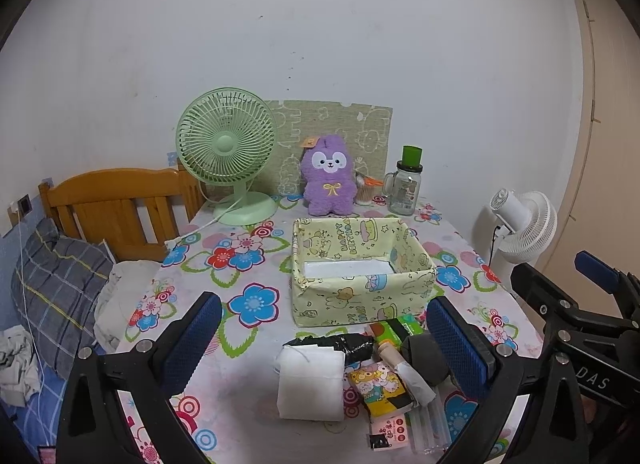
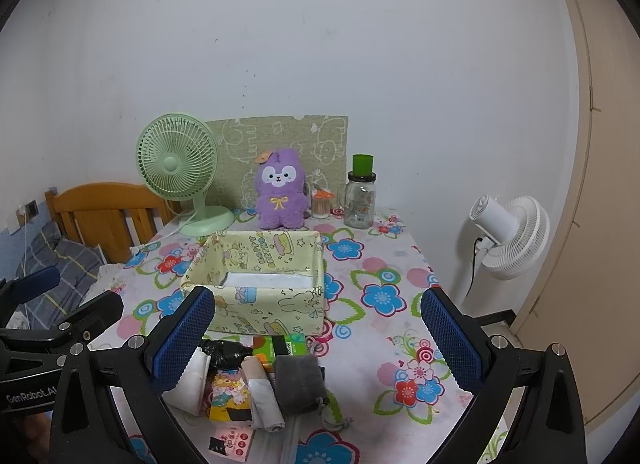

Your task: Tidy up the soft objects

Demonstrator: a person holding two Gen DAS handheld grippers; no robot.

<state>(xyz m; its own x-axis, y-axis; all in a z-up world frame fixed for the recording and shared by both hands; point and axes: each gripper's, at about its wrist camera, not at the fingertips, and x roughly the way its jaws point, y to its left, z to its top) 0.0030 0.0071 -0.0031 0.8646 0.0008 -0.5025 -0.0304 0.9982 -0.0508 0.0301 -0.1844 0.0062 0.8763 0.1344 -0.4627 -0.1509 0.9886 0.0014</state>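
left claw (image 1: 324, 340) | right claw (image 2: 316, 338) | black frames | blue mesh pads | silver screws

"HAPPY BIRTHDAY" was printed on the inner back wall of the pale yellow fabric box (image 1: 362, 264), which stood at the middle of the table. The right wrist view read "GenRobot.AI" on the body of the left gripper (image 2: 28, 394). In the left wrist view "DAS" stood on the right gripper (image 1: 594, 380). The small packets' print was too small to read.
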